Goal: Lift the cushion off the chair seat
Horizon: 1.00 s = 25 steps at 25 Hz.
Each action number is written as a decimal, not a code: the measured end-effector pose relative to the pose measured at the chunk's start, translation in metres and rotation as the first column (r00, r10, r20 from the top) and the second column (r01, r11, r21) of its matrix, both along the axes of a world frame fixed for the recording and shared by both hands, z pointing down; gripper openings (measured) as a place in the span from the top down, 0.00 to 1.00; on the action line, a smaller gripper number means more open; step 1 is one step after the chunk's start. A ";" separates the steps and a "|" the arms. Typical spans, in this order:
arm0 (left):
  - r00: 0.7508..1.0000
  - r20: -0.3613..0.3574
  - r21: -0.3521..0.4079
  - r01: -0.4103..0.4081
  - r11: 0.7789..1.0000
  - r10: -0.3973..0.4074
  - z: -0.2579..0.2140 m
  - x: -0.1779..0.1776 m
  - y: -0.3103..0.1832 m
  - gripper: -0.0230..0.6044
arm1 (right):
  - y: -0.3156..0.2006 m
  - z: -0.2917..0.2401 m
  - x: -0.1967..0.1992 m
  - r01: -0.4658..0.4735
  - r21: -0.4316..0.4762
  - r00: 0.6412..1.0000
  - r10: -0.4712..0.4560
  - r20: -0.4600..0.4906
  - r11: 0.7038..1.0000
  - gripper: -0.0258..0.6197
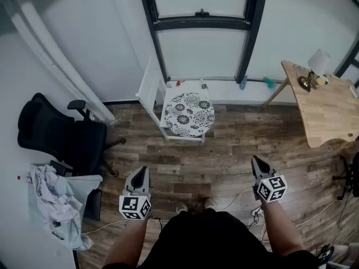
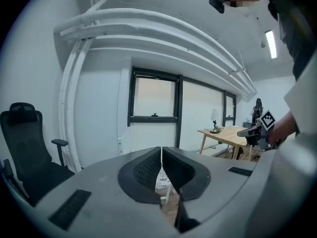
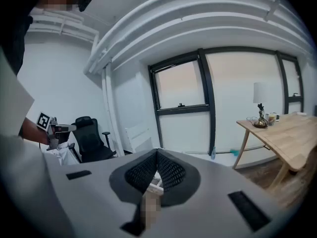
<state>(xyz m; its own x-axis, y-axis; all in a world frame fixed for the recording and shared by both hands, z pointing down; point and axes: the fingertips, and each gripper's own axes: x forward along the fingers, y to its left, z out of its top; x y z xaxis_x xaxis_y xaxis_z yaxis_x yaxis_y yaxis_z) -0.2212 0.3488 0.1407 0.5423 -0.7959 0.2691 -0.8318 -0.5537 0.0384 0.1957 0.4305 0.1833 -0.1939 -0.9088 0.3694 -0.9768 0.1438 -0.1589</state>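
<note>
Resting on white chair [image 1: 150, 88] — floral cushion [image 1: 188, 114], plank floor [image 1: 241, 150].

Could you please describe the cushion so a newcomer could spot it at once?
Look below the big dark-framed window. A white chair stands there, and the cushion lies on its seat: round, white with black flowers, the only patterned thing nearby.

The cushion [image 1: 189, 115] has a black floral print on white and lies on a white chair [image 1: 150, 89]. Left of the chair is a black office chair [image 1: 59, 136], and right of it a pale wood table [image 1: 328, 108]. Behind the chair are black window frames [image 1: 202, 22]. The floor [image 1: 224, 161] is grey-brown planks.
</note>
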 end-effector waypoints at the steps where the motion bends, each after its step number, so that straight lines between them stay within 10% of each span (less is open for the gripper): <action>1: 1.000 0.002 0.004 -0.002 1.000 0.002 -0.001 0.005 0.001 0.94 | 0.001 0.001 0.004 0.001 0.001 1.000 -0.001 0.001 1.000 0.95; 18: 1.000 0.001 0.025 0.011 1.000 -0.011 -0.006 0.096 0.005 0.94 | 0.003 0.011 0.086 0.002 0.011 0.998 -0.003 0.064 1.000 0.94; 25: 0.991 0.126 0.057 -0.061 0.997 0.053 0.004 0.103 -0.015 0.94 | -0.010 0.018 0.091 -0.020 0.017 0.997 0.018 0.080 1.000 0.94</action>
<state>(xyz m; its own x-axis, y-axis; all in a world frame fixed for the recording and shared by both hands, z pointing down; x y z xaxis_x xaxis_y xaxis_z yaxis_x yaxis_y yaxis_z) -0.1185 0.3334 0.1445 0.5528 -0.7814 0.2896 -0.7950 -0.5987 -0.0979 0.2870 0.4206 0.2012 -0.2047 -0.9190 0.3371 -0.9637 0.1288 -0.2340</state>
